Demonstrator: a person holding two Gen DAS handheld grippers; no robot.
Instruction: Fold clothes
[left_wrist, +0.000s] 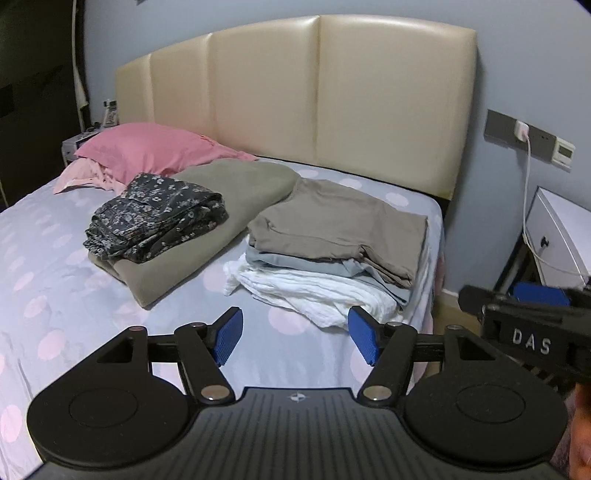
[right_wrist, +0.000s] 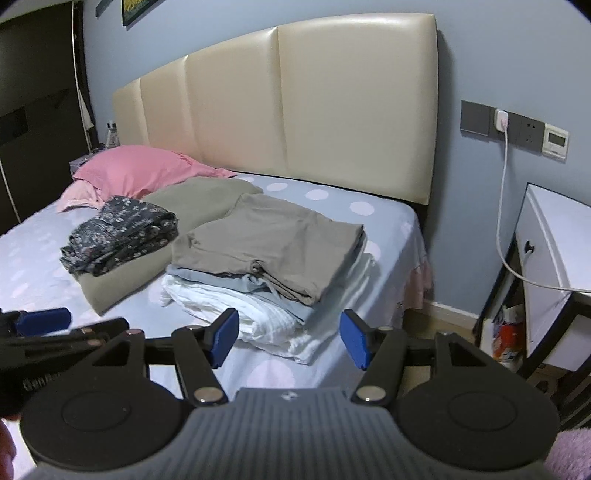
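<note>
A stack of folded clothes lies on the bed's right side: a taupe garment (left_wrist: 340, 225) (right_wrist: 269, 240) on top, a pale blue one (left_wrist: 321, 264) under it, and a white one (left_wrist: 306, 291) (right_wrist: 258, 314) at the bottom. To its left a dark floral garment (left_wrist: 155, 218) (right_wrist: 118, 232) rests loosely folded on an olive folded blanket (left_wrist: 207, 229) (right_wrist: 192, 199). My left gripper (left_wrist: 295, 336) hovers open above the sheet just in front of the stack, holding nothing. My right gripper (right_wrist: 290, 338) is open too, over the white garment's near corner, empty.
The bed (left_wrist: 48, 266) has a lilac sheet with pale dots and a cream headboard (left_wrist: 314, 96). A pink pillow (left_wrist: 147, 151) lies at the head. A white nightstand (right_wrist: 554, 273) with a charging cable (right_wrist: 502, 206) stands right of the bed.
</note>
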